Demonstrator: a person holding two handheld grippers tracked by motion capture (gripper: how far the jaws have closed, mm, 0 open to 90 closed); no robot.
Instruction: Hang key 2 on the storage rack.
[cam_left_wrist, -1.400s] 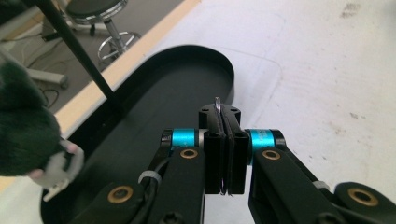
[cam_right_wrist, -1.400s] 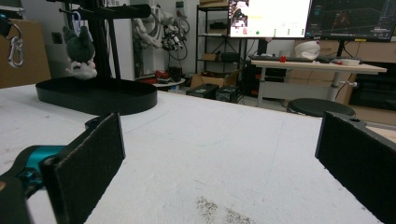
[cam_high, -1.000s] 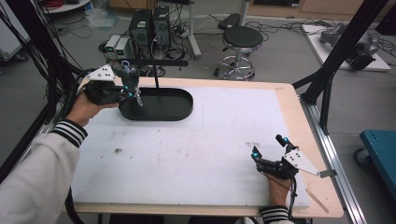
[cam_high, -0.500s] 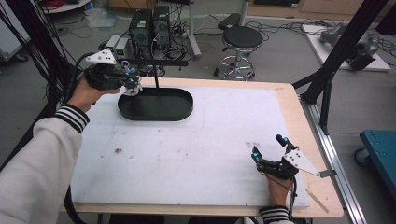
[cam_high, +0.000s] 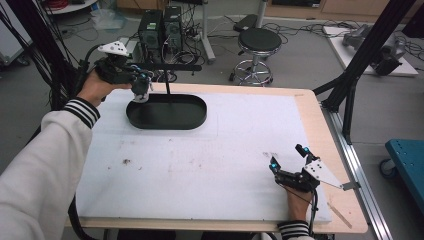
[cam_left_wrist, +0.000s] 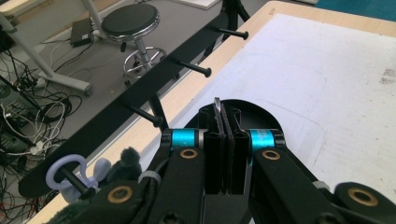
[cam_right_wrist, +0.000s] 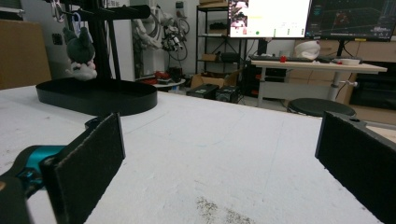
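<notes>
Black stand: oval metal tray (cam_high: 166, 120) with an upright post and a peg bar (cam_high: 170, 67) sits at the far left of my white-covered table (cam_high: 220, 150).
Plush keychain: small grey and white soft toy (cam_high: 141, 89) hangs by its pale lilac plastic ring (cam_left_wrist: 65, 170) from the bar's end peg, over the tray's left end.
Left tool: (cam_high: 136, 80) beside the toy, raised above the tray; jaws pressed together, pinching a thin strip I cannot identify.
Right tool: (cam_high: 289, 159) low over the table's near right corner; jaws wide apart, nothing between them.
</notes>
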